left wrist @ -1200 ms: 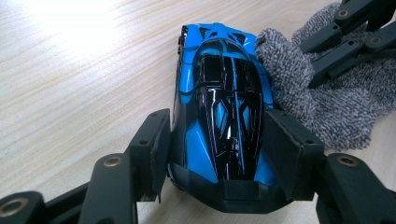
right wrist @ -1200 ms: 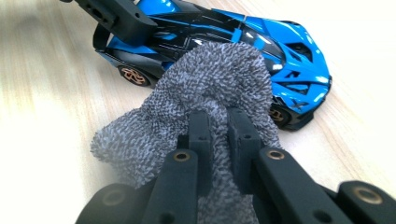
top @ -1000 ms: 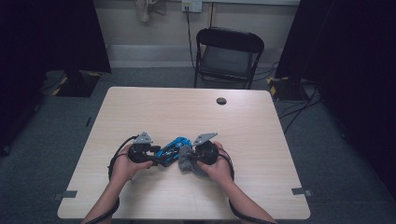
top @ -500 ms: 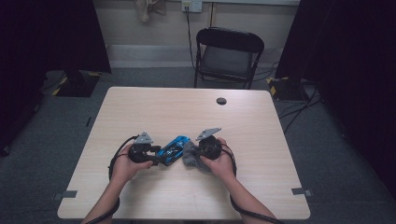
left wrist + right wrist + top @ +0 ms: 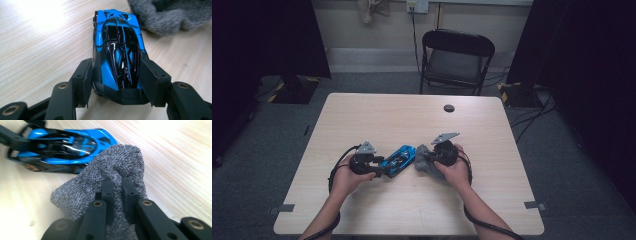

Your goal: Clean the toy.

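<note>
A blue and black toy car (image 5: 398,159) lies on the wooden table (image 5: 412,215), near its front middle. My left gripper (image 5: 382,171) is shut on the car's rear end; in the left gripper view both pads (image 5: 85,72) press on the sides of the car (image 5: 117,47). My right gripper (image 5: 428,160) is shut on a grey fluffy cloth (image 5: 423,162), which sits just beside the car's front. In the right gripper view the jaws (image 5: 117,183) pinch a fold of the cloth (image 5: 100,175), and the car (image 5: 65,145) lies beyond it.
A small black round object (image 5: 449,108) rests near the table's far edge. A black folding chair (image 5: 457,55) stands behind the table. Dark curtains hang at both sides.
My right gripper has drawn the cloth to the right, off the car's body towards its front end. The left gripper and the car have stayed put.
</note>
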A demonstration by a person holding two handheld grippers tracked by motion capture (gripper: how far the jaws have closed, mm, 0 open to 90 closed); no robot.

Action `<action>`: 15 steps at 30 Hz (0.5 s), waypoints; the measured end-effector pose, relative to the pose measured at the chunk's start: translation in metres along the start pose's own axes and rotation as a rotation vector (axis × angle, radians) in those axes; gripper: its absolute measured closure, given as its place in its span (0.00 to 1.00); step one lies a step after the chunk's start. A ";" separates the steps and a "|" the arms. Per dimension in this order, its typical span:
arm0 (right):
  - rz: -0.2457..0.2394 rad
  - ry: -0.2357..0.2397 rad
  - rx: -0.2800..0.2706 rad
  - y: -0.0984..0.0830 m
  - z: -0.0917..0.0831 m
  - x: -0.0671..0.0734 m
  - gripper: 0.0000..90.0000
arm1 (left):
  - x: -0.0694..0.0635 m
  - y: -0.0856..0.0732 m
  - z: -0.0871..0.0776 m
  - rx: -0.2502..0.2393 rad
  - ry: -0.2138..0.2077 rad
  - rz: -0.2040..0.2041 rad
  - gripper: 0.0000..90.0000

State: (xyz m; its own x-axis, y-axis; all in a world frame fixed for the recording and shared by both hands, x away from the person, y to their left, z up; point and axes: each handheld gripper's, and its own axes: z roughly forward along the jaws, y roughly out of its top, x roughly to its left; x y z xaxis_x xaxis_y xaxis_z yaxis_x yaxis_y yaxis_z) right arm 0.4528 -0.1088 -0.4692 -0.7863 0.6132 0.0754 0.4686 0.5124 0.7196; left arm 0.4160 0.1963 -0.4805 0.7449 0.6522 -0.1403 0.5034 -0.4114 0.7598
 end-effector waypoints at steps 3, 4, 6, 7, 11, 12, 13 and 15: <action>-0.025 0.034 -0.014 0.000 -0.007 0.011 0.92 | 0.000 0.000 0.000 0.001 0.001 0.003 0.51; -0.038 0.047 -0.018 0.000 -0.009 0.016 0.92 | 0.000 0.000 0.000 0.000 0.000 -0.001 0.51; -0.060 0.076 -0.027 0.000 -0.011 0.027 0.92 | 0.000 0.000 0.000 -0.002 0.001 -0.001 0.51; -0.070 0.093 -0.031 0.000 -0.012 0.032 0.92 | 0.000 0.000 0.000 -0.002 0.001 -0.001 0.51; -0.120 0.159 -0.024 0.001 -0.008 0.058 0.92 | 0.000 -0.001 0.000 -0.003 0.003 -0.004 0.51; -0.137 0.172 -0.020 0.001 -0.006 0.065 0.92 | 0.000 0.000 0.000 -0.003 0.003 -0.003 0.51; -0.148 0.190 -0.017 0.001 -0.004 0.071 0.92 | 0.000 0.000 0.000 -0.003 0.002 -0.007 0.51; -0.168 0.217 -0.009 0.003 0.002 0.082 0.92 | 0.000 -0.001 0.000 -0.003 0.002 -0.010 0.51</action>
State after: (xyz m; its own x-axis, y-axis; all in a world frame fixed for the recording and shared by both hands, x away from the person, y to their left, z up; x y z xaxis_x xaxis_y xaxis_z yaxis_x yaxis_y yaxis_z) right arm 0.3901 -0.0560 -0.4623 -0.9213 0.3758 0.1000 0.3213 0.5906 0.7403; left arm 0.4155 0.1968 -0.4807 0.7389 0.6576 -0.1470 0.5095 -0.4025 0.7605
